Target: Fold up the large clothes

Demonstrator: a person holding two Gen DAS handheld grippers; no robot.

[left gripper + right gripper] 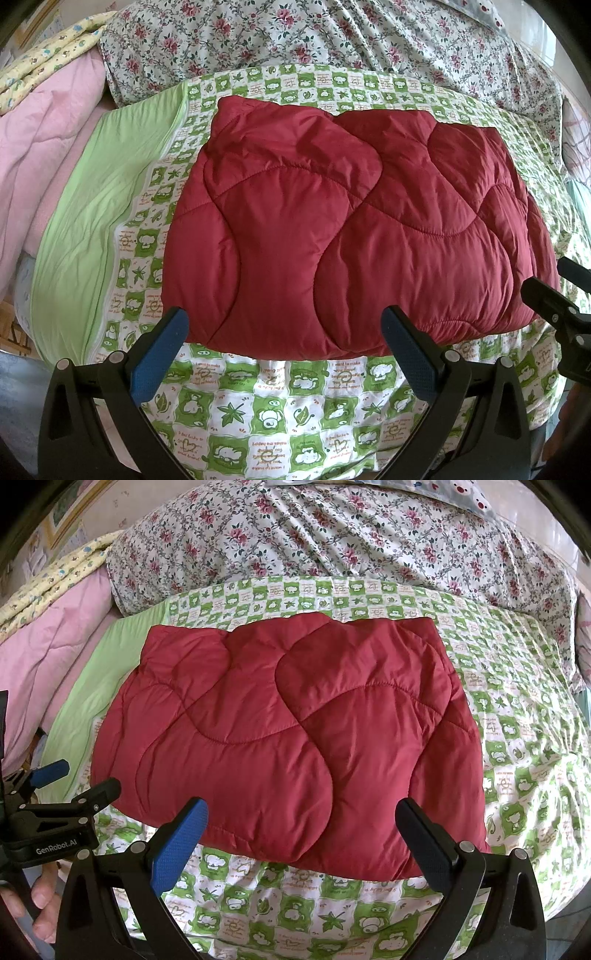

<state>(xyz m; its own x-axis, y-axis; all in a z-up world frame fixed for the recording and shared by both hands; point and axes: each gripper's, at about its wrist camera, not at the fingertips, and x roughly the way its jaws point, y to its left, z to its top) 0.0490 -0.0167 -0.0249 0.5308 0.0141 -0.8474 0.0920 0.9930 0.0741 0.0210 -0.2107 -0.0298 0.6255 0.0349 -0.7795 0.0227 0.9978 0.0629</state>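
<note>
The red quilted garment (343, 225) lies folded into a compact rectangle, flat on the green-and-white checked sheet (280, 413) of the bed. The left gripper (284, 350) hovers at the garment's near edge, jaws spread wide, holding nothing. The right gripper (303, 834) is likewise spread and empty at the near edge. A floral duvet (332, 535) lies beyond; pink bedding (44, 147) lies to the left.

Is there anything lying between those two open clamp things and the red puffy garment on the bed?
Nothing visible. The left tool and the right tool both hang open at the near edge of the red quilted garment, with only bare green-checked sheet below them. The pillows lie beyond the garment, out of the way.
</note>
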